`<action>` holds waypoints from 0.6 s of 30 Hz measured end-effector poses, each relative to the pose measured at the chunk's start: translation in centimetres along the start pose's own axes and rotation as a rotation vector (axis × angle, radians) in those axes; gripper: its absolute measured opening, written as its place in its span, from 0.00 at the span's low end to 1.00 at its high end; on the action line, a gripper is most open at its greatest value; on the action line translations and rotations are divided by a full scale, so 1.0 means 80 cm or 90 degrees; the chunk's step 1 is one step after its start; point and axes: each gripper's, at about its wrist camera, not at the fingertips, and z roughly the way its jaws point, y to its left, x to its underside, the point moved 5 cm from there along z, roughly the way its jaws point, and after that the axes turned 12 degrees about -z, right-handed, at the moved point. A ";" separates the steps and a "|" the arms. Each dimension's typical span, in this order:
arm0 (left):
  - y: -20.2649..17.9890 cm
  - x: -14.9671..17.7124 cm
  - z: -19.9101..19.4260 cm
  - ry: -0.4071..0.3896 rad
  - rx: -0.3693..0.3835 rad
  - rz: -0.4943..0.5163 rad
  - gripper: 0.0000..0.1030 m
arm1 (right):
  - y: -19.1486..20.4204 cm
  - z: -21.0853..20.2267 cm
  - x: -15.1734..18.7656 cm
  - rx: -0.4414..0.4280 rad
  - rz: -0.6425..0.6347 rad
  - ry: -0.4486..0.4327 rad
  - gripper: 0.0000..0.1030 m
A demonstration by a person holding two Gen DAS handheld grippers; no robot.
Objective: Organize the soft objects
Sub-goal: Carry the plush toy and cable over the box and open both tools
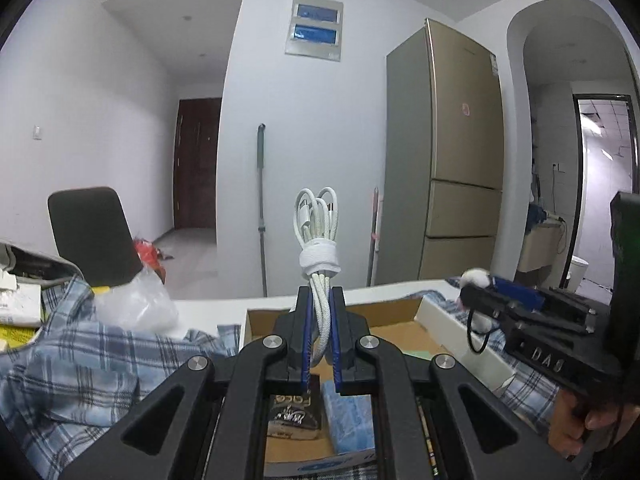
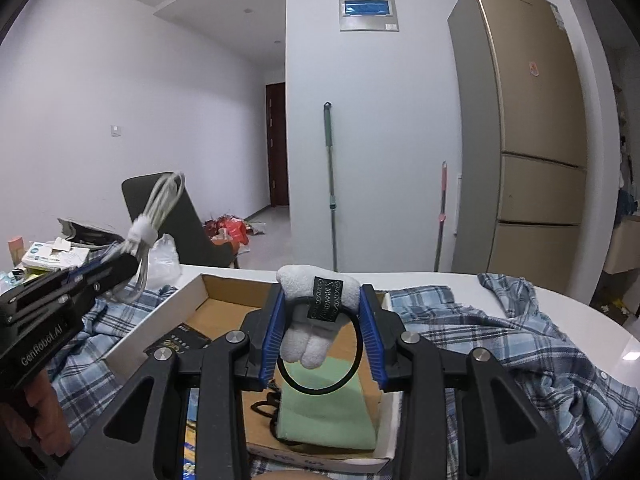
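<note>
My left gripper (image 1: 319, 300) is shut on a coiled white cable (image 1: 318, 236) bound with a white strap, held upright above the cardboard box (image 1: 394, 322). It also shows in the right wrist view (image 2: 120, 272) with the cable (image 2: 154, 212). My right gripper (image 2: 322, 312) is shut on a white plush toy (image 2: 316, 312) with a black label and a black elastic loop (image 2: 356, 360), above the box (image 2: 224, 308). It shows in the left wrist view (image 1: 476, 292) at the right.
The box holds a green cloth (image 2: 324, 408), a black packet (image 1: 292, 412) and a blue pack (image 1: 348, 420). A blue plaid shirt (image 2: 520, 344) covers the white table (image 2: 440, 280) around it. A clear plastic bag (image 1: 136, 304), a dark chair (image 1: 92, 232) and clutter stand at left.
</note>
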 end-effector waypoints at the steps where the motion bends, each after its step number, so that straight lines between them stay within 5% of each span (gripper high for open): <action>1: 0.004 0.004 0.001 0.003 -0.001 -0.003 0.08 | -0.001 0.000 0.000 0.004 0.001 -0.002 0.35; 16: 0.012 0.013 0.003 0.027 -0.008 -0.013 0.08 | 0.006 0.008 0.002 0.002 -0.016 0.013 0.39; 18: 0.012 0.013 0.003 0.026 -0.011 -0.013 0.09 | 0.005 0.008 0.002 0.003 -0.016 0.013 0.60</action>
